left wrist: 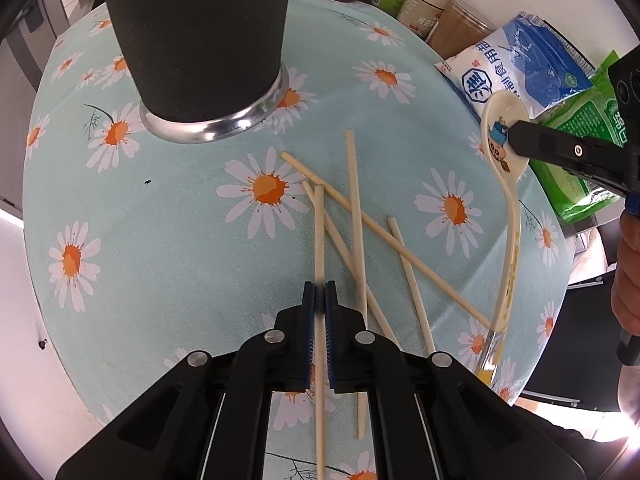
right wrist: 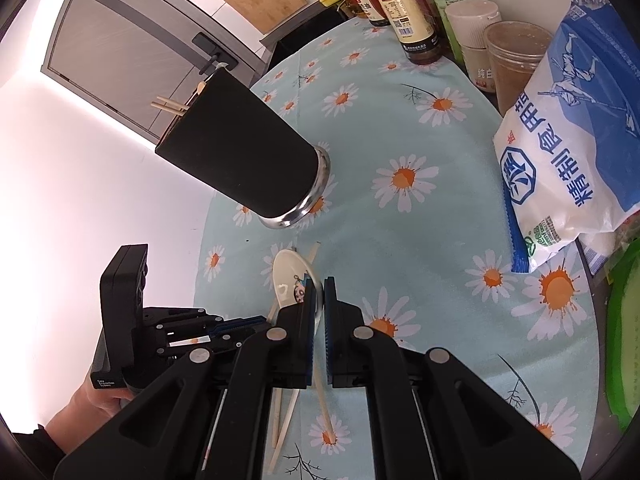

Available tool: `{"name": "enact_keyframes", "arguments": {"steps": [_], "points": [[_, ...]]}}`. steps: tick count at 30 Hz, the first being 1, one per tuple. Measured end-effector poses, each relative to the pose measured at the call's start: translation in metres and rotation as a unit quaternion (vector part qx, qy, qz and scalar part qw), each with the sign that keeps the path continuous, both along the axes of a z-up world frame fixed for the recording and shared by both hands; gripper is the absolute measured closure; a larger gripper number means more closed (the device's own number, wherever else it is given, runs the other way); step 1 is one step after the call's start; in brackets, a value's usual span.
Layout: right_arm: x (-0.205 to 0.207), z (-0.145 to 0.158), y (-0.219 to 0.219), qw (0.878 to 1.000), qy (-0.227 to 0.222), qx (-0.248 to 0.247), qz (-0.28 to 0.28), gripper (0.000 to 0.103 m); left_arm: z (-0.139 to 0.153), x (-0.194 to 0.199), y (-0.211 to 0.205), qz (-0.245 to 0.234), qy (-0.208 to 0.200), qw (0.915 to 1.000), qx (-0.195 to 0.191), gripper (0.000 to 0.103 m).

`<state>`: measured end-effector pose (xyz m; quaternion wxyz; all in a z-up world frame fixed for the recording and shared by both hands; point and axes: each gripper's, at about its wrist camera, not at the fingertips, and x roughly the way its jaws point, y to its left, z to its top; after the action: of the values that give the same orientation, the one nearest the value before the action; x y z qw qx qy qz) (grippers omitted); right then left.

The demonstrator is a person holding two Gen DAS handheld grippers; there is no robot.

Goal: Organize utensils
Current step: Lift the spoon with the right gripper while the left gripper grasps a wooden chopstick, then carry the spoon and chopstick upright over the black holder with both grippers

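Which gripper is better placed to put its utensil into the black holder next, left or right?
Probably left. The left gripper is shut on a chopstick pointing toward the black holder just ahead. The right gripper pinches the spoon by its bowl, farther away.

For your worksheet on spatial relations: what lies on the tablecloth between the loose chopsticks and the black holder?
In the left wrist view, only bare daisy tablecloth separates the loose chopsticks from the black holder.
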<state>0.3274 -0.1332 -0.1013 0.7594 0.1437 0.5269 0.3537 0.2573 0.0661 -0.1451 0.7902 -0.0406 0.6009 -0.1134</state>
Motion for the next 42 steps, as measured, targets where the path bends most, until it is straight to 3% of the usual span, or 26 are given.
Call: {"name": "enact_keyframes", "arguments": {"steps": [13, 21, 30, 34, 40, 42], "points": [[-0.003, 0.009, 0.015, 1.0, -0.02, -0.016, 0.013, 0.098, 0.016, -0.009, 0.019, 0.03, -0.027, 0.9987, -0.032, 0.099], [-0.002, 0.03, 0.037, 0.997, -0.056, -0.032, 0.036, 0.098, 0.049, -0.021, 0.033, 0.047, -0.083, 0.9932, -0.067, 0.099], [0.002, 0.061, 0.068, 0.991, -0.11, -0.045, 0.063, 0.098, 0.104, -0.029, 0.053, 0.079, -0.174, 0.9754, -0.11, 0.099], [0.007, 0.079, 0.08, 0.987, -0.138, -0.049, 0.073, 0.098, 0.124, -0.031, 0.066, 0.097, -0.214, 0.9622, -0.139, 0.099], [0.017, 0.111, 0.093, 0.978, -0.189, -0.056, 0.071, 0.098, 0.149, -0.026, 0.082, 0.116, -0.266, 0.9453, -0.148, 0.099], [0.023, 0.123, 0.097, 0.975, -0.202, -0.056, 0.068, 0.098, 0.159, -0.022, 0.088, 0.126, -0.293, 0.9359, -0.15, 0.099]]}}
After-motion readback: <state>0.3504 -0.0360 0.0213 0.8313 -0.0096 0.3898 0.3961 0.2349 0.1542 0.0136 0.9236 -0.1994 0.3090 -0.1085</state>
